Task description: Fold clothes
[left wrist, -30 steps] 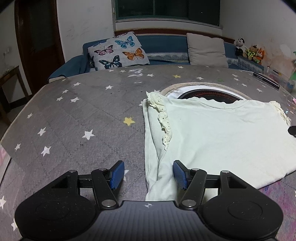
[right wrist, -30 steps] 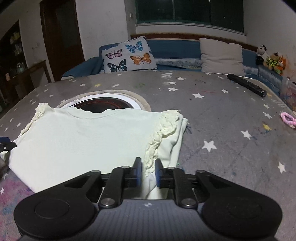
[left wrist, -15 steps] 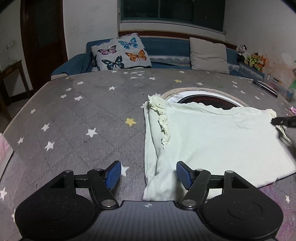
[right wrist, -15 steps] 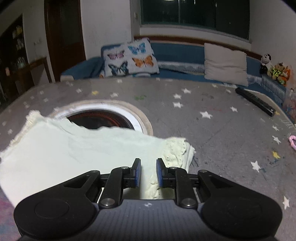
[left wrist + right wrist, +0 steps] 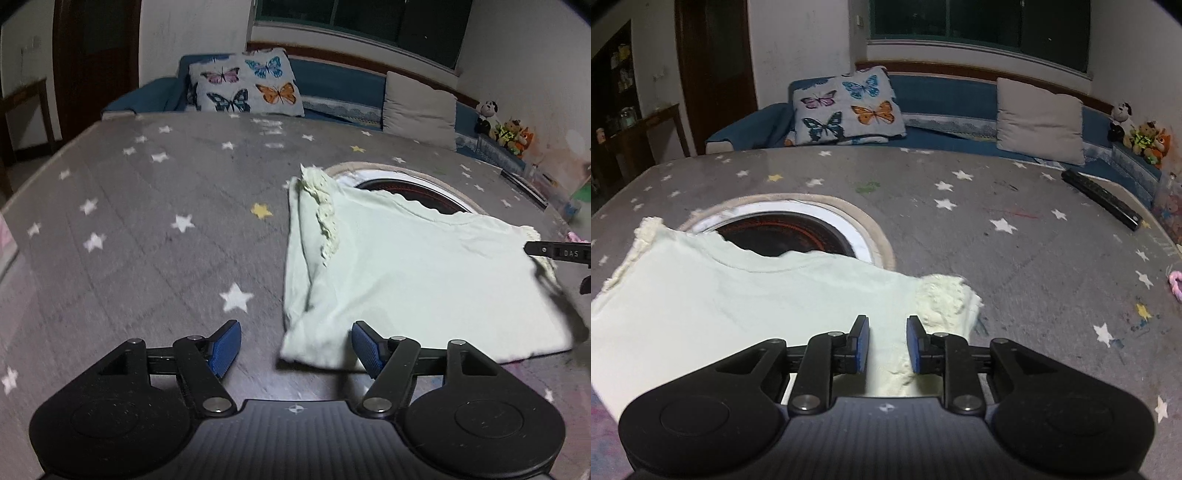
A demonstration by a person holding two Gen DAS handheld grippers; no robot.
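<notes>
left wrist view: the left gripper [image 5: 295,347] stands with its jaws wide apart, blue pads [image 5: 223,345] facing each other, nothing pressed between them. the near left corner of the pale green shirt [image 5: 413,273] lies in the gap, closer to the pad at 3 o'clock; whether cloth touches that pad cannot be told. the jaws have just narrowed slightly. the shirt lies flat on the grey star-printed table cover [image 5: 147,229], spreading from the gripper toward 1 and 2 o'clock, its left side folded inward so that a lace-trimmed sleeve [image 5: 327,218] lies on top along the fold. at 3 o'clock a black finger of the right gripper [image 5: 557,253] meets the shirt's far right edge.

right wrist view: the right gripper [image 5: 886,345] holds its jaws narrowly apart, and they have just been opening; the shirt's [image 5: 738,306] right edge lies between and beneath the pads, which do not press it. the other lace sleeve [image 5: 945,299], bunched, sits just beyond the pad at 1 o'clock. the shirt extends from the gripper toward 9 and 10 o'clock. its neckline overlaps a round dark recess [image 5: 790,232] with a pale rim set in the table at 11 o'clock. farther out, a black remote [image 5: 1100,199] lies at 2 o'clock near the table edge and a pink object [image 5: 1176,286] at 3 o'clock. beyond the table, a butterfly cushion [image 5: 846,107] at 12 o'clock and a plain beige cushion [image 5: 1039,120] at 1 o'clock rest on a blue sofa [image 5: 945,96].
</notes>
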